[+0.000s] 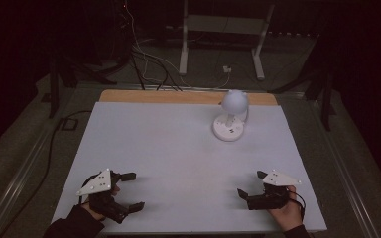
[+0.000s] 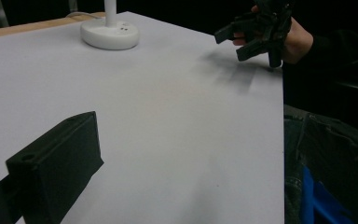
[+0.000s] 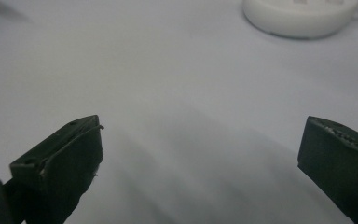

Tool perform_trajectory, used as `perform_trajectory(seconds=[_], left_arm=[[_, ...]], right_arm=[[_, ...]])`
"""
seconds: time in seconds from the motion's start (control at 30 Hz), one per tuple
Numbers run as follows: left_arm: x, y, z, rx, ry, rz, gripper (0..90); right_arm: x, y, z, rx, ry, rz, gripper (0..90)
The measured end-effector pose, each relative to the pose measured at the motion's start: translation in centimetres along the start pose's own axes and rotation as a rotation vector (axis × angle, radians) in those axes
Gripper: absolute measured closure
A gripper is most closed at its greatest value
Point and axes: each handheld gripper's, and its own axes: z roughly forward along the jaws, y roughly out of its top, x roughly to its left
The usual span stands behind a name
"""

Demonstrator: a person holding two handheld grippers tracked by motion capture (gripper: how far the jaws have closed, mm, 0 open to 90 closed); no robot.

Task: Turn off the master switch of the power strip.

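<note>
Lamp [image 1: 232, 119] stands upright at the far right of the white table [image 1: 158, 158], its round base [image 1: 228, 129] flat on the surface and its domed shade [image 1: 234, 101] tilted above it — well apart from both tools. Your left gripper [image 1: 129, 191] rests at the near left edge with its jaws spread wide and nothing between them; your right gripper [image 1: 252, 184] sits at the near right edge, jaws likewise parted and empty. Judge this as the approach step, with no contact made yet. The right gripper is the nearer one — its view places the base ahead and to the right. Advance it toward the base, keeping the jaws apart until they line up with the part you intend to touch.
</note>
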Motion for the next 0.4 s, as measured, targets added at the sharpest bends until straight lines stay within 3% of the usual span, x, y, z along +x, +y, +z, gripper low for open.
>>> perform_trajectory(seconds=[0.4], left_arm=[[-0.03,0.01,-0.01,-0.001,0.002,0.001,0.4]], right_arm=[[-0.26,-0.51,-0.35,0.014,-0.003,0.017,0.0]])
